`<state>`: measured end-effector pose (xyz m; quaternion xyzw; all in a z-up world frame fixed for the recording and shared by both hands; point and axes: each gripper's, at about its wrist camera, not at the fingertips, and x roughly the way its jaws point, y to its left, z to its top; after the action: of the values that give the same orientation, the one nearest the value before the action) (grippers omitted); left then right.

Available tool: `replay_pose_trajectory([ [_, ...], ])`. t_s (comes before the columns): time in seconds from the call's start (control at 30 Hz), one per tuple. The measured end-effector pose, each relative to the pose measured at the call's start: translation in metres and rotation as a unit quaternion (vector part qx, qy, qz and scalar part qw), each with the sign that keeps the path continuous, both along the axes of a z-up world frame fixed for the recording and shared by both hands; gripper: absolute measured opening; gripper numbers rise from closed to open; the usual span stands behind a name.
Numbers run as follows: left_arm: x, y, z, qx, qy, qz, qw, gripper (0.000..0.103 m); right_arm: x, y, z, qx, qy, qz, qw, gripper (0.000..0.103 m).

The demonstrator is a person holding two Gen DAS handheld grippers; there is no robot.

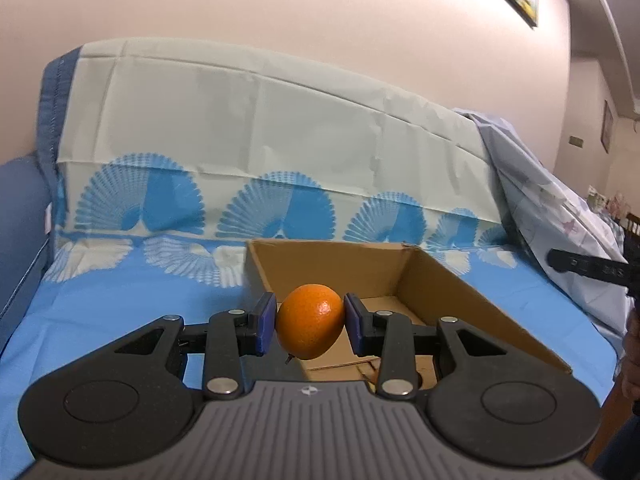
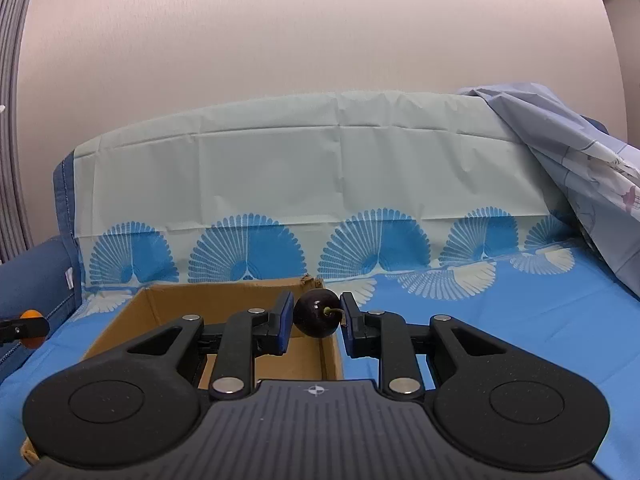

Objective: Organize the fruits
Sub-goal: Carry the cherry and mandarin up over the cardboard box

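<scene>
Orange fruit [image 1: 310,320], dark purple plum [image 2: 317,319], brown cardboard box [image 1: 460,292], blue fan-print cloth [image 1: 160,200] w/ pale top.

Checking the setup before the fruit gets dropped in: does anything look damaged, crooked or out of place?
Mostly fine. The cardboard box has a torn, ragged far corner, seen in the right wrist view. The orange and the dark plum are each held squarely in a hand-held gripper. A light blue sheet hangs rumpled over the backrest's right end.

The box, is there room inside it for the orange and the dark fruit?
Yes. The cardboard box shows bare floor by its back wall. The blue sheet is free on both sides. The front edge is crowded: orange and dark cherry-like fruit hang there.
</scene>
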<state>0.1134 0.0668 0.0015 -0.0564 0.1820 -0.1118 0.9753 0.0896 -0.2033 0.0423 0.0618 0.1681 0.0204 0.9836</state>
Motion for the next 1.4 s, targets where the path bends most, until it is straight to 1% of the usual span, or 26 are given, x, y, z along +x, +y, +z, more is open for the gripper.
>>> replay_pose_trajectory([
  [0.07,-0.001,-0.008,0.0,0.013,-0.013,-0.009,0.9998,0.041,0.004,0.003,-0.001,-0.001,0.004,0.001,1.0,0.026],
  [0.13,0.0,-0.014,-0.001,0.017,-0.018,-0.018,0.9995,0.041,0.007,0.007,-0.002,-0.002,0.006,0.004,1.0,0.026],
  [0.33,0.009,-0.025,-0.007,0.011,-0.006,-0.035,0.9993,0.041,0.018,0.025,-0.003,-0.007,0.01,0.015,1.0,0.026],
  [0.53,0.016,-0.044,-0.018,0.033,0.002,-0.057,0.9978,0.041,0.03,0.045,-0.006,-0.025,0.017,0.02,0.999,0.026],
  [0.7,0.016,-0.055,-0.02,0.047,-0.006,-0.073,0.9962,0.041,0.037,0.051,-0.01,-0.028,0.026,0.021,0.999,0.026],
  [1.4,0.018,-0.062,-0.023,0.059,0.006,-0.079,0.9952,0.041,0.042,0.055,-0.013,-0.035,0.034,0.031,0.998,0.026],
])
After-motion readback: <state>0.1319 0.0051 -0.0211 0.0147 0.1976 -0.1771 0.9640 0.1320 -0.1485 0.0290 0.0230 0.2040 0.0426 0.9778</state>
